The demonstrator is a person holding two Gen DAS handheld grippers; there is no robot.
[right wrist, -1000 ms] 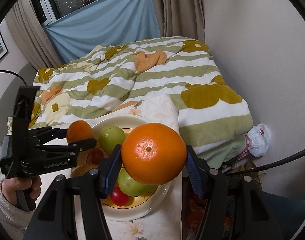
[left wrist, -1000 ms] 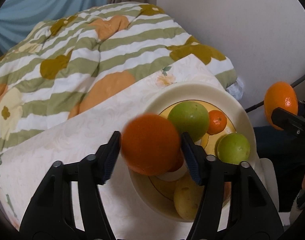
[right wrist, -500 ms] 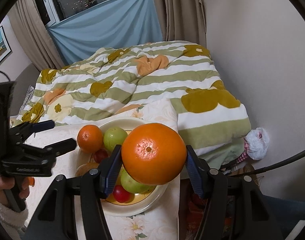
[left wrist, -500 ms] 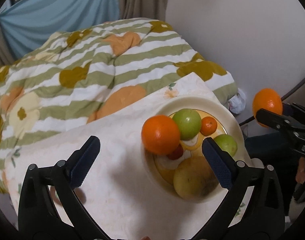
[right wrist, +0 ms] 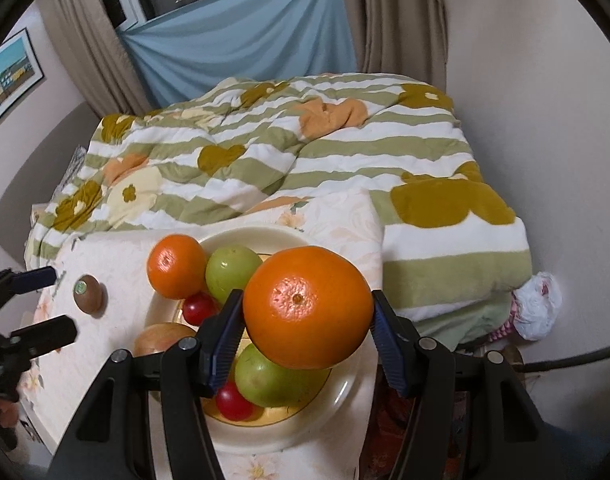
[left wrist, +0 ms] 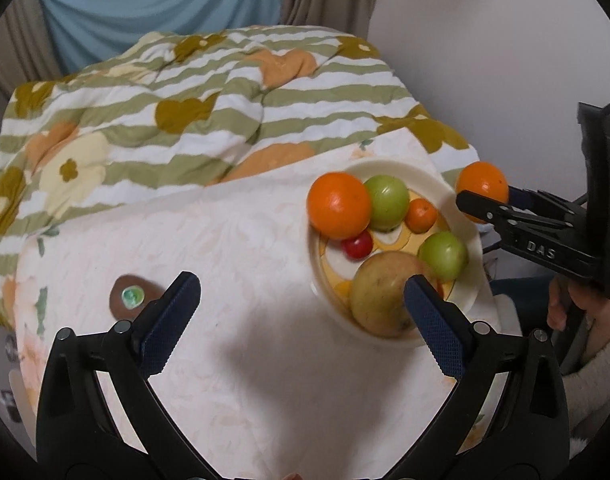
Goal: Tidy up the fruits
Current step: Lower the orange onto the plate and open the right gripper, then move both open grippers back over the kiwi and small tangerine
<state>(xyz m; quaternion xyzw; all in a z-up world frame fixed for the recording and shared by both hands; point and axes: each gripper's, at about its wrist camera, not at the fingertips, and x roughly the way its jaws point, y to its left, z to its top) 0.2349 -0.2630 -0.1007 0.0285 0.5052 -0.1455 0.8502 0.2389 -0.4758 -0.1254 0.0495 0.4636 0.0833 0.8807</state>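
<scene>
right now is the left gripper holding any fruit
No, the left gripper stands wide open with nothing between its fingers, only the tablecloth beyond them.

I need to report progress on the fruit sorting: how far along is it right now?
Done: one orange, two green fruits, a small orange, a yellow fruit and red ones already sit in the plate.
In hand: the right gripper holds a large orange above the plate.
Left: that orange must go down, and the kiwi lies on the cloth near the open, empty left gripper.
</scene>
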